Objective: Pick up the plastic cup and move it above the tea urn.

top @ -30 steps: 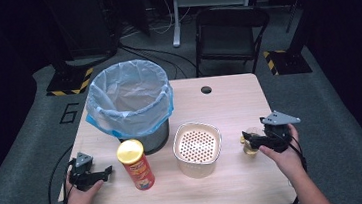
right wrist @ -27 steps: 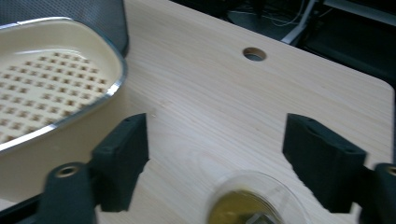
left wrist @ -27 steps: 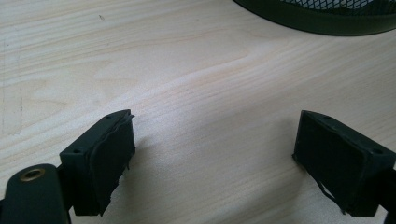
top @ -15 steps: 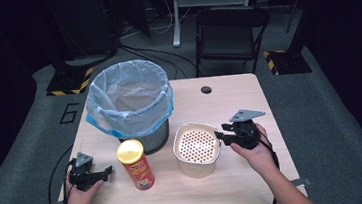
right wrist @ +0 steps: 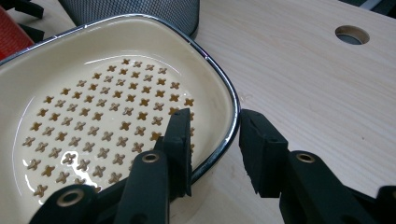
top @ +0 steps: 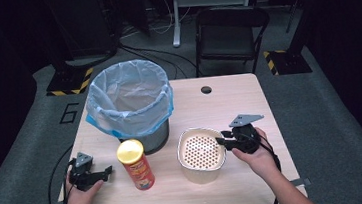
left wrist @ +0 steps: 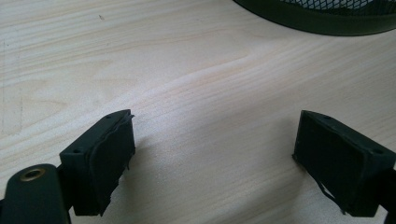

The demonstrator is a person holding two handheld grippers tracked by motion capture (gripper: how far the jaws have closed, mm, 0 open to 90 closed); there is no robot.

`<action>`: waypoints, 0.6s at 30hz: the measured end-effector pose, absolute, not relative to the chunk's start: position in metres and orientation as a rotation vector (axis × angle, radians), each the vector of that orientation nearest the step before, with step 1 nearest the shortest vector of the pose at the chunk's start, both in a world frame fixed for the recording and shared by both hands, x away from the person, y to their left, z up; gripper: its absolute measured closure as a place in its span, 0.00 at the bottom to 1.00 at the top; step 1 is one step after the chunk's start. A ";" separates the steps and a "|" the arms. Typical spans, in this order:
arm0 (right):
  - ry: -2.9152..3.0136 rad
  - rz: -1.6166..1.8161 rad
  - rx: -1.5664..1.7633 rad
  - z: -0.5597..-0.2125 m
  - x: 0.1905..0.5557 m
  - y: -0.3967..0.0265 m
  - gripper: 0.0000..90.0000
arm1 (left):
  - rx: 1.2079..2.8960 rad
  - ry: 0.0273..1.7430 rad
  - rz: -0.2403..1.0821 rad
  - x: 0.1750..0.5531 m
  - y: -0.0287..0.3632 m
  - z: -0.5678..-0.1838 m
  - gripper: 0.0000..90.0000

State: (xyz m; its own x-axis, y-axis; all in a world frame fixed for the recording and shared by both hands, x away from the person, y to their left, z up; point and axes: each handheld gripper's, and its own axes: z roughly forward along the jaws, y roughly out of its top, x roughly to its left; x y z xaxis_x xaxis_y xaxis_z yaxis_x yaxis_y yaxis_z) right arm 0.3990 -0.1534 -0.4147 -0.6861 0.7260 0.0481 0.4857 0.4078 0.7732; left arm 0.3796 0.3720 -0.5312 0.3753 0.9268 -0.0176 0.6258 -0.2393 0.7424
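A cream bowl (top: 201, 152) with a cross-shaped hole pattern and a metal rim (right wrist: 212, 60) sits right of centre on the wooden table. My right gripper (top: 221, 142) has its jaws astride the bowl's right wall, one pad (right wrist: 180, 140) inside and the other outside. They have just closed on the rim (right wrist: 232, 126). Over the bare wood at the table's front left, my left gripper (top: 106, 172) is held low. Its jaws (left wrist: 212, 154) stand wide apart with nothing between them.
A red snack can with a yellow lid (top: 136, 165) stands upright between the left gripper and the bowl. Behind it is a mesh bin with a blue liner (top: 129, 102). A cable hole (top: 206, 89) is at the table's back; a folding chair (top: 230, 32) stands beyond.
My right hand has moved left from the table's right side to the bowl, and its jaws have closed over the rim. The left gripper has not moved.
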 end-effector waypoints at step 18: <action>2.173 1.125 1.116 -0.398 0.373 -0.204 0.44 | 1.966 1.336 0.573 0.380 0.372 -0.531 0.13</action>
State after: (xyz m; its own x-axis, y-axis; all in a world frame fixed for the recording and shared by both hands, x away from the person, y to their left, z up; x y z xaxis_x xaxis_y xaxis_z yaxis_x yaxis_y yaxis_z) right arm 0.3728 -0.2035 -0.3985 -0.5728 0.8194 -0.0234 0.4539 0.3408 0.8233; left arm 0.3796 0.3720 -0.5312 0.3753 0.9268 -0.0174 0.6259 -0.2395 0.7422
